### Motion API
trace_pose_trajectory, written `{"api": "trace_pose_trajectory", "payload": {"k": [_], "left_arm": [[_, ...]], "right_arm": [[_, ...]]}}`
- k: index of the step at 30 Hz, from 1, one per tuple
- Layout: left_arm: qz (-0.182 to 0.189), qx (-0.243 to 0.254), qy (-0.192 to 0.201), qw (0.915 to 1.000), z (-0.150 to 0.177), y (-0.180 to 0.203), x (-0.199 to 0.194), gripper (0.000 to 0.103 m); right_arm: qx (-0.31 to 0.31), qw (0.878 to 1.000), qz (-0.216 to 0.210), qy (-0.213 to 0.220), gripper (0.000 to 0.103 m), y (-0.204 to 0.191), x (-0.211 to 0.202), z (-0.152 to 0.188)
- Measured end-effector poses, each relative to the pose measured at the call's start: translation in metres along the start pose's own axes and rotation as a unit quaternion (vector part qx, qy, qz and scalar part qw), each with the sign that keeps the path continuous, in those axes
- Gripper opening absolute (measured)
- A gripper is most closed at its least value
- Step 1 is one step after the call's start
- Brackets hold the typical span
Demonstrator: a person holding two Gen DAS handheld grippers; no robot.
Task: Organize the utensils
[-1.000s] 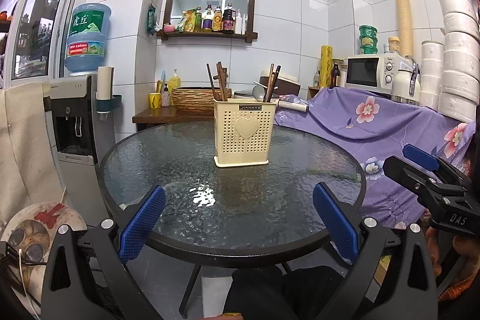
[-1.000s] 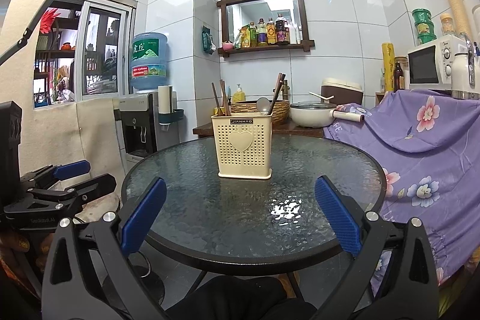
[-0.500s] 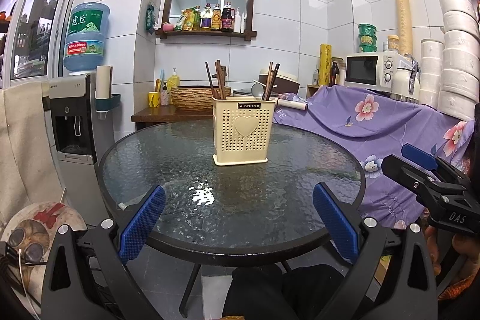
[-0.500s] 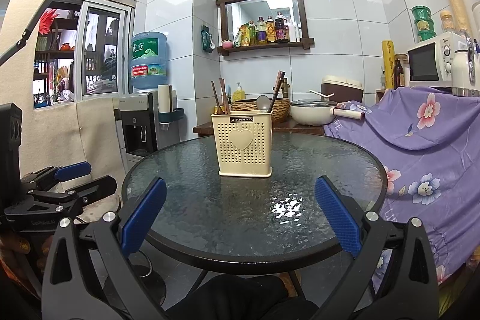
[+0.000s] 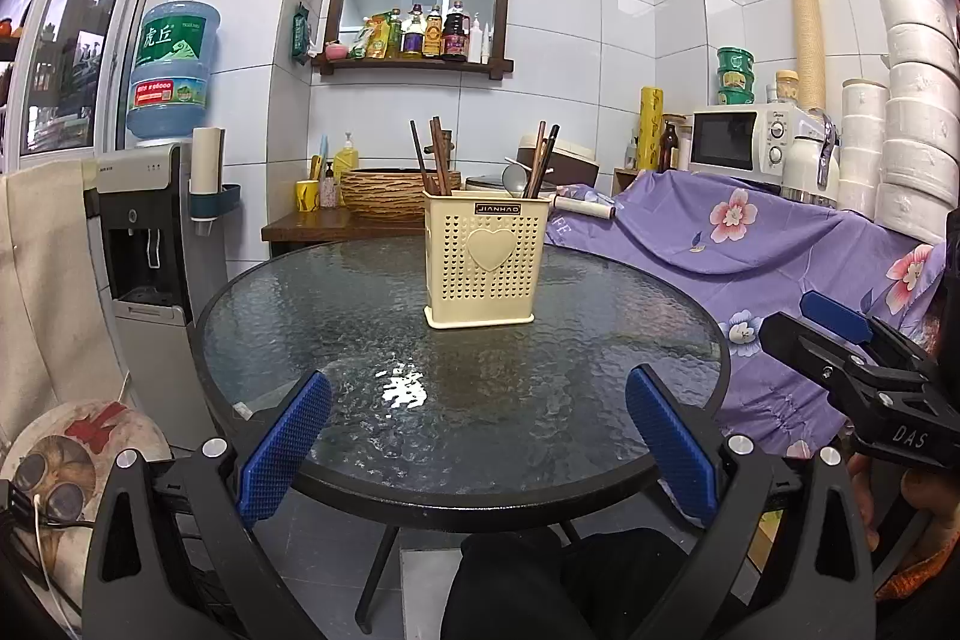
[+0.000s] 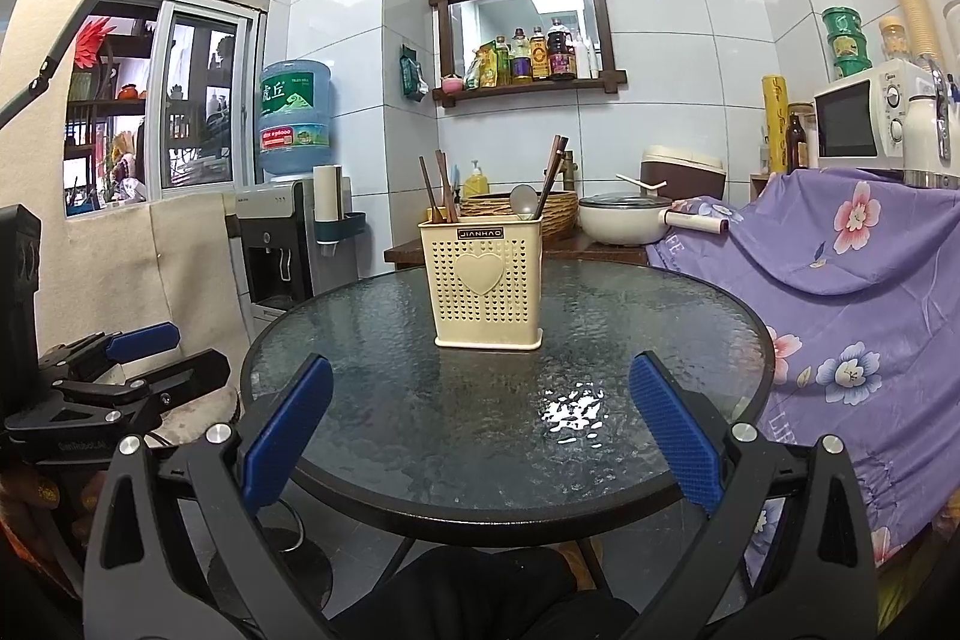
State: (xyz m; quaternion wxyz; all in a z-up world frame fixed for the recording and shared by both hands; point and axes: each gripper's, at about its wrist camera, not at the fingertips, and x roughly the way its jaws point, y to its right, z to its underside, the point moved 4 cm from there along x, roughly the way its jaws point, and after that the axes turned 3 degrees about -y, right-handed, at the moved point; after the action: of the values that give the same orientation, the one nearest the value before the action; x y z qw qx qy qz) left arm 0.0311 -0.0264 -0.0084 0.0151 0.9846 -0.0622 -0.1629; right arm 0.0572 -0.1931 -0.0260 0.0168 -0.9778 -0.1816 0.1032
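Observation:
A cream perforated utensil holder (image 5: 485, 263) with a heart on its front stands upright near the middle of a round glass table (image 5: 456, 400). Brown chopsticks (image 5: 437, 157) and a metal spoon (image 5: 515, 177) stick out of its top. It also shows in the right wrist view (image 6: 487, 283), with the chopsticks (image 6: 438, 187) and spoon (image 6: 523, 202). My left gripper (image 5: 477, 436) is open and empty at the table's near edge. My right gripper (image 6: 480, 436) is open and empty, also short of the holder. Each gripper shows at the side of the other's view.
A water dispenser (image 5: 150, 232) stands left of the table. A purple flowered cloth (image 5: 750, 244) covers furniture on the right, with a microwave (image 5: 741, 139) behind. A side table at the back carries a woven basket (image 6: 522, 211) and a white pot (image 6: 624, 220).
Both grippers have drifted slightly, so the holder sits a little higher in both views. Nothing was picked up or let go.

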Motion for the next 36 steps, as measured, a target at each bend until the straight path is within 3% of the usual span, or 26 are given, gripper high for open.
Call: {"api": "trace_pose_trajectory", "payload": {"k": [36], "left_arm": [[-0.007,-0.002,-0.015,0.9999,-0.0001,-0.0052,0.0037,0.097]], "right_arm": [[0.004,1.0,0.002,-0.01,0.097,-0.0043,0.0053,0.0013]]}}
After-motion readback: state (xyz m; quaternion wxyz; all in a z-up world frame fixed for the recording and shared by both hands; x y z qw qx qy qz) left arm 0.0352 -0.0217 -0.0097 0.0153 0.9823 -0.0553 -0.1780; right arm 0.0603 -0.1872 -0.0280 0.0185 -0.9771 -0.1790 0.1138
